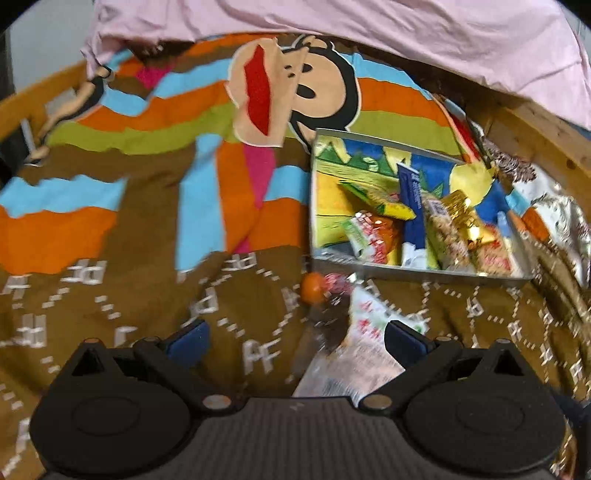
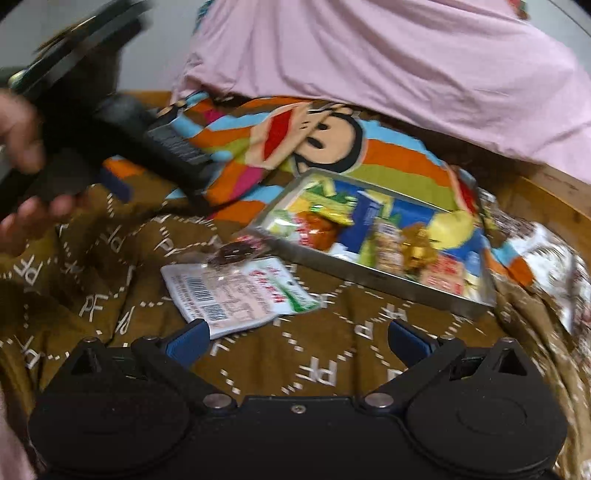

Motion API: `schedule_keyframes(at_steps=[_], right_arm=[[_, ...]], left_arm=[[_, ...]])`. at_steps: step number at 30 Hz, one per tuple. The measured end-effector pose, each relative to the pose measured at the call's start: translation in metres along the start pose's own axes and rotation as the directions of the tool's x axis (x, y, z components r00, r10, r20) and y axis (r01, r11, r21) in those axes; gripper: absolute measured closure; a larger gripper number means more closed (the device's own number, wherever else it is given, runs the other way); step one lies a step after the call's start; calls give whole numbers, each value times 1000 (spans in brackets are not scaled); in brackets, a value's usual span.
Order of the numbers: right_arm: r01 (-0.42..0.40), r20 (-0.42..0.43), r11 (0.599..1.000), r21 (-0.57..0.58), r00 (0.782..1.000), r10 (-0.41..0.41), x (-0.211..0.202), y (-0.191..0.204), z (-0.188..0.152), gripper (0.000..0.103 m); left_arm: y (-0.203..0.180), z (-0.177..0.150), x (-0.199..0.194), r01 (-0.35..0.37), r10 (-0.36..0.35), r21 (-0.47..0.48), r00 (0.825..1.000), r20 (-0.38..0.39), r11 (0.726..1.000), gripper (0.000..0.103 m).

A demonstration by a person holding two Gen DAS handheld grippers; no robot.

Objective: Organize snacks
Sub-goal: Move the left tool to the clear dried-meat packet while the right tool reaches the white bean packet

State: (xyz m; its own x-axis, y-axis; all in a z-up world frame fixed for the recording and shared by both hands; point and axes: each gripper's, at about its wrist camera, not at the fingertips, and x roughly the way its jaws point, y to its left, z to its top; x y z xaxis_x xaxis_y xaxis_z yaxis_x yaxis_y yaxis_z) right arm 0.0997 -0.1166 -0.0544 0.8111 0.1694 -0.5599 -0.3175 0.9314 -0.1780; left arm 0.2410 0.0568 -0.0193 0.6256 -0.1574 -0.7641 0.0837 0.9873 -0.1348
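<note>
A shallow metal tin (image 1: 417,272) (image 2: 373,278) with a cartoon-printed bottom lies on the bedspread and holds several snack packets (image 1: 424,225) (image 2: 369,236). In front of it lie a white packet with red and green print (image 1: 365,332) (image 2: 240,295), a small dark wrapped sweet (image 2: 232,253) and an orange round sweet (image 1: 312,288). My left gripper (image 1: 295,336) is open over the bedspread, the white packet reaching past its right finger. My right gripper (image 2: 297,336) is open too, the white packet just beyond its left finger. The left gripper also appears in the right wrist view (image 2: 122,184), held by a hand.
The colourful bedspread with a cartoon monkey face (image 1: 291,85) (image 2: 314,136) covers the bed. A pink sheet (image 1: 369,33) (image 2: 388,66) is bunched at the back. A wooden bed frame (image 1: 535,129) (image 2: 546,199) runs along the right, with crinkled wrappers (image 1: 554,214) beside the tin.
</note>
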Motion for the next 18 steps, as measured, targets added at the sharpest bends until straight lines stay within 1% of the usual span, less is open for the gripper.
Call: schedule_keyframes(at_steps=[2,4,6,10,13,14,15,16,18], right_arm=[[-12,-8,998,-60,1000,12,14,12,-1,1],[-8,-8,991,-132,1000,7,27,26,-3,1],[6,6,980,-200,1000,-5,37,37,-4,1],[76,27,947,-314,997,-71,63,59,-5,1],[96,69,935,-342,995,-76,70,66,-5,1],[96,80,933,-348,994,-72,70,66,-5,4],[88,83,933,-350,995,-62,69,66,-5,11],[73,79,934,-349,996,-49,69,65,-5,15],[53,66,937,-345,997,-32,68,64,-7,31]], left_arm=[[-1,4,15,40,-40,9,999,-18,999,1],[0,6,27,93,-92,18,994,-54,996,0],[4,7,37,133,-132,0,988,-75,991,1],[12,8,52,154,-157,-32,983,-92,987,1],[17,9,63,169,-173,-51,980,-97,984,1],[19,9,66,173,-178,-59,979,-102,983,3],[20,8,68,177,-183,-64,977,-106,982,4],[20,8,70,180,-186,-65,977,-109,982,5],[20,7,71,180,-185,-58,976,-110,982,10]])
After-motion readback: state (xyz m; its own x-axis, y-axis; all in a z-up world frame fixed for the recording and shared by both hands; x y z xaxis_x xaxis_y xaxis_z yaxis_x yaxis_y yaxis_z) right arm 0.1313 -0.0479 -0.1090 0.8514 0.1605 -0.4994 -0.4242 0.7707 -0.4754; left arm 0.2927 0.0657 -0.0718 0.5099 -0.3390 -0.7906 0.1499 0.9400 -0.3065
